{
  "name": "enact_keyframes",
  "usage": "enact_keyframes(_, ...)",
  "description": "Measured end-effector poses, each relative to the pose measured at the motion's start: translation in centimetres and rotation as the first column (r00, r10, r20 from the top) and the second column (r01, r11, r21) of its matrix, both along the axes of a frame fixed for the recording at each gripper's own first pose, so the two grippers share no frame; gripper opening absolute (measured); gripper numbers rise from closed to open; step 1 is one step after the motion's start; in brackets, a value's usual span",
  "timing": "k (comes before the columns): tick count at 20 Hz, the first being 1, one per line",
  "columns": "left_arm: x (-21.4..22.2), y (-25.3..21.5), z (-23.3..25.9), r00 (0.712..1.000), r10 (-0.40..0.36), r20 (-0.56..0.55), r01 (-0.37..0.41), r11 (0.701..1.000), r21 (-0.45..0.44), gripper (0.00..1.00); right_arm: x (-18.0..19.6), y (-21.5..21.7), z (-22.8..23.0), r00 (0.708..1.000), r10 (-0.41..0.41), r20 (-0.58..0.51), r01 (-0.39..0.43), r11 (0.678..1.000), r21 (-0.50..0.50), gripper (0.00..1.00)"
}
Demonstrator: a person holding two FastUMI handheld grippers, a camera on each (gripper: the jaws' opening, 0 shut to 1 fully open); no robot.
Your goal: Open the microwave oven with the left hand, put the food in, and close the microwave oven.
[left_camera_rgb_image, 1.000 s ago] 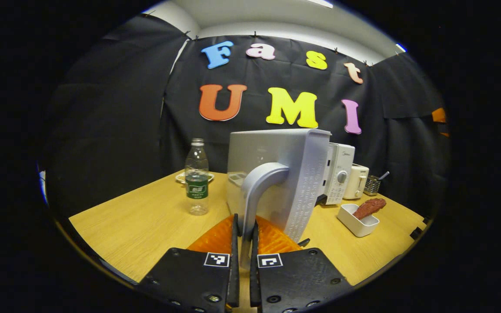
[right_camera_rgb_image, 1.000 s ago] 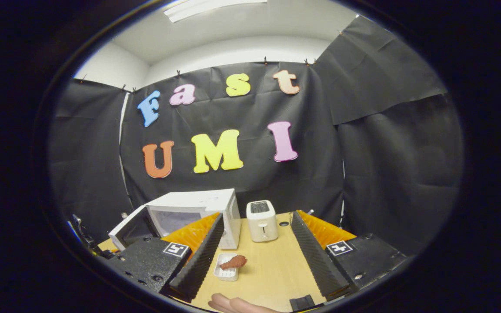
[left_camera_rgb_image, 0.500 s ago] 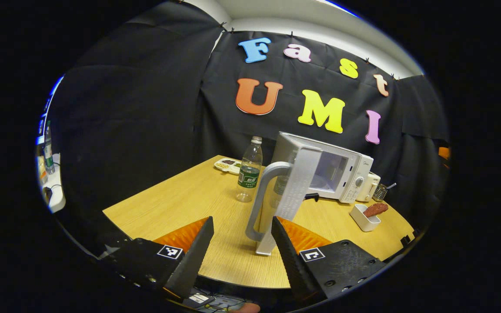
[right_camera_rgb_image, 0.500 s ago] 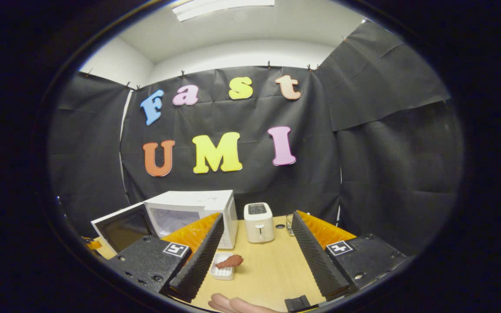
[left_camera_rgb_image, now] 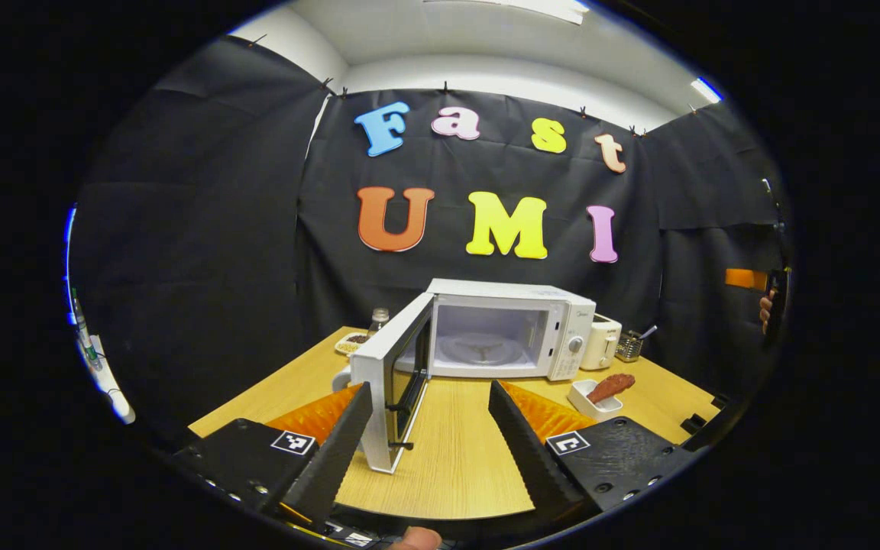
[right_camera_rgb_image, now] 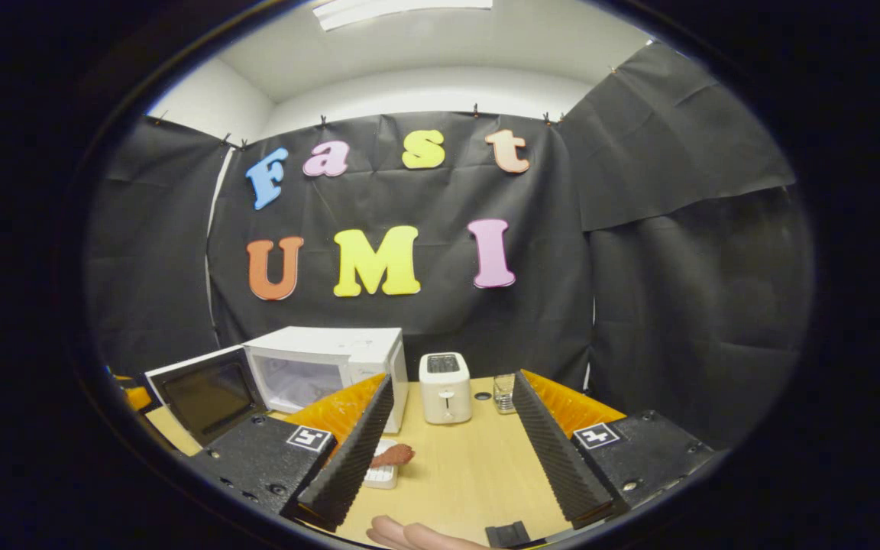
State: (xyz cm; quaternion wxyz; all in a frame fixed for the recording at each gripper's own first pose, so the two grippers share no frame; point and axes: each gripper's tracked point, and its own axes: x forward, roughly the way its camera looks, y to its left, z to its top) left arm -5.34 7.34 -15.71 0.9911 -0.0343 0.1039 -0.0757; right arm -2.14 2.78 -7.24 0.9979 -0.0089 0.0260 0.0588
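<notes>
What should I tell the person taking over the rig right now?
Left tongs: open, empty, facing the microwave.
Right tongs: open, empty, hovering above the table.
Microwave door: swung open, cavity bare.
Food: lying in the white dish on the table, right of the microwave, in front of the toaster.
Done: door opened.
Left: put the food inside, close the door.

Probably a staged recording booth: black cloth walls (right_camera_rgb_image: 661, 252), kitchen appliances.
</notes>
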Motion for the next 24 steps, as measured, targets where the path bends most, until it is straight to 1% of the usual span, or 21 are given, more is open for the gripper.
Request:
enact_keyframes(2,0.7,-1.5,1.5,1.000,-0.012,0.002,0.012,1.000,-0.001,0.94,0.6,0.1,-0.4,1.000,0.009,-0.010,-0.009,1.000,-0.021,1.00)
enact_keyframes(4,1.5,-2.8,3.0,1.000,-0.018,0.004,0.018,1.000,0.011,0.93,1.4,0.6,-0.4,0.999,0.045,-0.015,-0.046,0.998,-0.036,1.00)
enact_keyframes(5,2.1,-3.5,3.8,1.000,-0.017,0.009,0.017,1.000,0.022,0.93,2.0,0.7,-0.5,0.998,0.057,-0.017,-0.058,0.998,-0.040,0.89)
enact_keyframes(6,2.7,-4.1,4.4,1.000,-0.015,0.011,0.014,0.999,0.037,0.93,2.8,0.7,-0.6,0.997,0.070,-0.023,-0.071,0.996,-0.048,0.89)
enact_keyframes(7,3.3,-4.7,5.1,1.000,-0.016,0.018,0.015,0.999,0.049,0.93,3.6,0.7,-0.7,0.996,0.080,-0.030,-0.082,0.995,-0.059,1.00)
enact_keyframes(10,5.3,-7.1,7.4,0.999,-0.029,0.046,0.027,0.998,0.052,0.93,6.2,0.9,-1.4,0.994,0.098,-0.058,-0.102,0.991,-0.086,1.00)
enact_keyframes(11,5.7,-7.9,8.3,0.998,-0.033,0.052,0.031,0.999,0.043,0.92,7.1,1.2,-1.8,0.991,0.111,-0.077,-0.118,0.989,-0.092,0.89)
enact_keyframes(12,6.3,-8.5,9.0,0.997,-0.034,0.067,0.032,0.999,0.031,0.92,8.1,1.6,-2.5,0.987,0.125,-0.103,-0.134,0.986,-0.095,1.00)
enact_keyframes(13,6.9,-9.2,9.8,0.996,-0.036,0.083,0.035,0.999,0.018,0.92,9.1,2.0,-3.4,0.982,0.138,-0.132,-0.152,0.984,-0.096,0.89)
enact_keyframes(14,7.4,-9.8,10.5,0.994,-0.038,0.101,0.037,0.999,0.009,0.92,10.1,2.3,-4.4,0.974,0.155,-0.167,-0.173,0.980,-0.096,1.00)
enact_keyframes(15,7.8,-10.0,11.1,0.992,-0.035,0.120,0.035,0.999,0.003,0.92,11.1,2.8,-5.6,0.963,0.169,-0.208,-0.191,0.977,-0.090,1.00)
enact_keyframes(17,8.9,-9.8,11.8,0.987,-0.008,0.160,0.007,1.000,0.009,0.92,13.1,3.7,-8.4,0.932,0.204,-0.301,-0.232,0.971,-0.059,1.00)
enact_keyframes(19,10.0,-9.5,12.3,0.981,0.018,0.193,-0.023,1.000,0.021,0.92,14.6,4.6,-11.6,0.881,0.239,-0.409,-0.267,0.964,-0.011,1.00)
enact_keyframes(21,10.8,-9.5,12.2,0.979,0.029,0.202,-0.033,0.999,0.015,0.92,15.8,5.7,-14.7,0.818,0.284,-0.500,-0.301,0.952,0.048,1.00)
enact_keyframes(23,11.4,-9.3,11.6,0.980,0.036,0.194,-0.035,0.999,-0.010,0.92,16.4,6.9,-17.5,0.746,0.336,-0.575,-0.329,0.937,0.121,1.00)
enact_keyframes(24,11.7,-9.3,11.2,0.982,0.036,0.184,-0.032,0.999,-0.021,0.92,16.5,7.4,-19.0,0.706,0.360,-0.610,-0.334,0.929,0.160,0.98)
